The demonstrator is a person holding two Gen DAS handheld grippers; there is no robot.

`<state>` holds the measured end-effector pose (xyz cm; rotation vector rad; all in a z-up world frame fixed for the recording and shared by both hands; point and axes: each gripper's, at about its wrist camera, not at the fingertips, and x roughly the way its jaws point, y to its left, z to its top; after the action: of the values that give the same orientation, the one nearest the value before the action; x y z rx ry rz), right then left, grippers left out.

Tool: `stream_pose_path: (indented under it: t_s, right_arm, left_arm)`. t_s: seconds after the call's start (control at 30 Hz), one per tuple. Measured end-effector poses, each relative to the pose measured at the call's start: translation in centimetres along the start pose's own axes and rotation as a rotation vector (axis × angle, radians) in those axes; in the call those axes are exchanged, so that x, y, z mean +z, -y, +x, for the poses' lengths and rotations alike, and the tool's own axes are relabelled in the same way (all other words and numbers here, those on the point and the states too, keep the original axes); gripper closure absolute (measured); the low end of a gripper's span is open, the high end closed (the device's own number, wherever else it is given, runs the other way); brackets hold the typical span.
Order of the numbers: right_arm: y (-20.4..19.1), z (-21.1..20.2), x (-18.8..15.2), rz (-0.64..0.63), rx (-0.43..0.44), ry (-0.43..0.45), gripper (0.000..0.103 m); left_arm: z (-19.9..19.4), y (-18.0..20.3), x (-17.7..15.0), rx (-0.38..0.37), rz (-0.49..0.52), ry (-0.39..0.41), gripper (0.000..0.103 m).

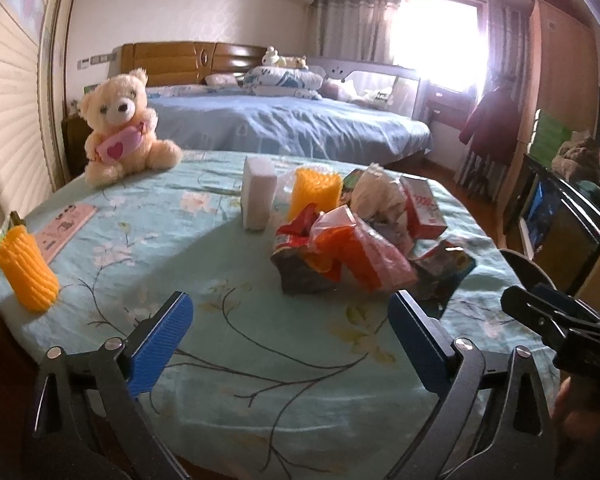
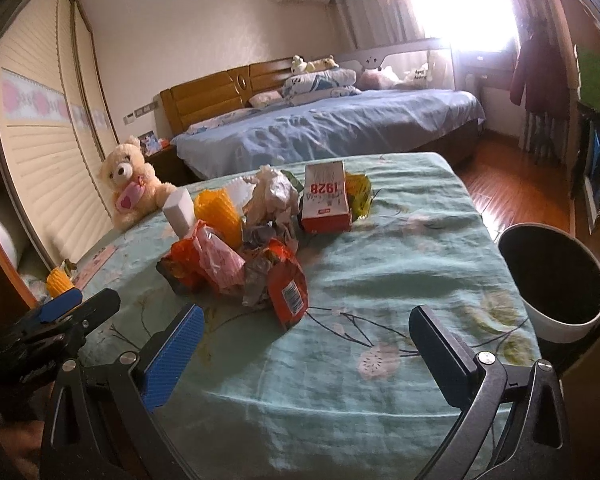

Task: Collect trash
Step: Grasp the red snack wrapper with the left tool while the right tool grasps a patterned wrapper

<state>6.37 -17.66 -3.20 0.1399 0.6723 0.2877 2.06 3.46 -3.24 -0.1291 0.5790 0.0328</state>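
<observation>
Both tools, left (image 1: 290,336) and right (image 2: 306,350), hover wide open and empty before crumpled plastic wrappers (image 2: 236,268) at twelve o'clock, the white round bin (image 2: 556,280) waiting at two for drops.

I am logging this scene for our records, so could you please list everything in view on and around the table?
Floral green tablecloth: one, covers the table.
Cream plush teddy bear with pink heart: one, table's far left corner.
Upright white block: one, mid-table, left of the pile.
Orange ribbed foam sleeve: two; one at the near left edge, another upright in the pile.
Red and white carton printed 1928: one, far side of the pile.
Crumpled snack wrappers and bags: several, orange, red, pink, heaped mid-table.
White round bin with dark inside: one, off the table's right edge.
Bed with blue sheet: one, behind.
Left gripper: open, empty.
Right gripper: open, empty.
</observation>
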Motion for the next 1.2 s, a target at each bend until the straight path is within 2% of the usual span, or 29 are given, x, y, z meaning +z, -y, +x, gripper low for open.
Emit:
stream_pose_path:
  t_s: [0.1,0.3,0.6,0.7,0.77,0.8,0.87,0.9,0.97,1.03,1.07,1.1,1.13,1.2]
  right_arm:
    - [-0.1,0.9,0.2,-0.001,0.006,-0.023,0.001]
    - [-0.3,2.8,0.3,-0.003,0.014,-0.059,0.007]
    - [0.3,6.3,1.0,0.033,0.053,-0.149,0.028]
    - [0.3,7.3,1.2,0.039,0.066,-0.171,0.036]
    - [0.3,7.8,1.2,0.044,0.072,-0.182,0.051]
    - [0.4,8.1,1.2,0.048,0.076,-0.189,0.054]
    - [0.5,8.5,1.3,0.054,0.082,-0.199,0.068]
    - [0.5,8.6,1.3,0.056,0.083,-0.201,0.070]
    - [0.7,8.7,1.3,0.058,0.087,-0.201,0.085]
    - [0.8,8.6,1.3,0.060,0.091,-0.199,0.086]
    - [1.0,8.5,1.4,0.061,0.092,-0.198,0.088]
    - [1.2,8.4,1.4,0.064,0.091,-0.196,0.088]
    - [1.2,8.4,1.4,0.067,0.090,-0.194,0.089]
    - [1.6,8.1,1.6,0.075,0.086,-0.188,0.097]
  left_arm:
    - [1.2,-0.4,0.1,0.005,-0.002,-0.025,0.010]
    - [3.3,-0.6,0.3,-0.005,-0.003,-0.070,0.011]
    - [6.2,0.0,0.8,-0.006,0.028,-0.121,0.016]
    - [7.4,-0.4,1.1,-0.003,0.019,-0.152,0.023]
    - [8.3,-0.6,1.2,-0.005,0.014,-0.176,0.026]
    - [8.6,-0.7,1.2,-0.011,0.011,-0.185,0.026]
    - [9.2,-0.7,1.3,-0.023,0.007,-0.198,0.028]
    - [9.4,-0.5,1.4,-0.030,0.011,-0.200,0.032]
    - [9.9,0.0,1.4,-0.048,0.028,-0.209,0.043]
    - [10.5,0.3,1.5,-0.072,0.034,-0.227,0.059]
    - [10.8,0.5,1.4,-0.086,0.034,-0.240,0.072]
    - [11.1,0.6,1.3,-0.091,0.035,-0.251,0.079]
    - [11.1,0.6,1.3,-0.086,0.039,-0.246,0.081]
    - [11.1,0.7,1.3,-0.097,0.042,-0.244,0.094]
